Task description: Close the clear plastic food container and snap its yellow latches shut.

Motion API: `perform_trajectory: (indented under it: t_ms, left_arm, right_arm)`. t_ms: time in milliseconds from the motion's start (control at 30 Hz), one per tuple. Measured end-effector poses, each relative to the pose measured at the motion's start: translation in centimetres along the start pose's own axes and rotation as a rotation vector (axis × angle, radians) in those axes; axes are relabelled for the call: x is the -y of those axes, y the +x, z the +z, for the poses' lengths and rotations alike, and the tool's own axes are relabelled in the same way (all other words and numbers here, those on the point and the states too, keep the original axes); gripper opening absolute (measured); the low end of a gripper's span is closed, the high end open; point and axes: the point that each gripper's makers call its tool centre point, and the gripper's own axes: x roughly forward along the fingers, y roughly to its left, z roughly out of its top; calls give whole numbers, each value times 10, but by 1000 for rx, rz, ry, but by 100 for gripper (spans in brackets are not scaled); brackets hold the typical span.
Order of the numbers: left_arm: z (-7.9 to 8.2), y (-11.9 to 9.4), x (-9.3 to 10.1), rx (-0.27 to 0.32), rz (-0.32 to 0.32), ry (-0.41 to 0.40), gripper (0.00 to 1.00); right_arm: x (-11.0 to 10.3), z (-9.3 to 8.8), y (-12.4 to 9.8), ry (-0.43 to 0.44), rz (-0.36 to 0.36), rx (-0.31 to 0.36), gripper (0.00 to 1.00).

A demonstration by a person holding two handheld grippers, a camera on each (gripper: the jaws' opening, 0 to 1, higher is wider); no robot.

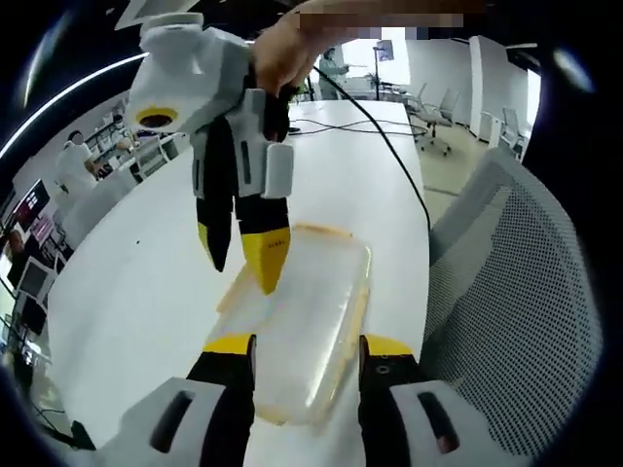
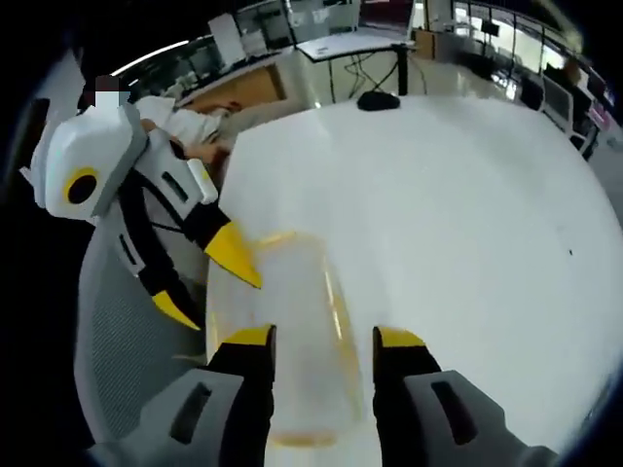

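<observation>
Clear plastic food container [image 1: 302, 326] flat on the white table [image 1: 146, 282], lid down, yellow latches along its long sides. Left gripper [image 1: 307, 348] spread wide across the container's near end, seemingly to steady it; right gripper [image 1: 243, 255] part open over its far end, holding nothing. Beside the container, grey mesh chair [image 1: 526, 292]; beyond it, black cable [image 1: 389, 146]. Nothing blocking.

Container [image 1: 302, 321]: clear glossy plastic, yellow translucent trim. Surface [image 2: 467, 214]: smooth white, slight sheen. Left gripper [image 1: 307, 350], right gripper [image 2: 321, 341]: smooth white and black plastic shells, yellow tips. Chair [image 1: 526, 292]: grey woven mesh back, matt.
</observation>
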Motion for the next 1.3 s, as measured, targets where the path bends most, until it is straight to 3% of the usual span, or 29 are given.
perform_trajectory:
  t_ms: [333,633,1067,1300]
  left_arm:
    - [-6,-14,-15,16,47,-106,48]
    - [-17,-20,-23,17,72,-150,53]
    - [-31,-17,-18,11,93,-187,55]
    - [-38,-13,-15,7,103,-201,55]
  right_arm:
    - [-6,-13,-15,-14,-79,64,45]
    - [-13,-28,-26,-10,-138,101,48]
    - [-32,-59,-28,33,-236,155,53]
    - [-36,-63,-29,95,-277,215,54]
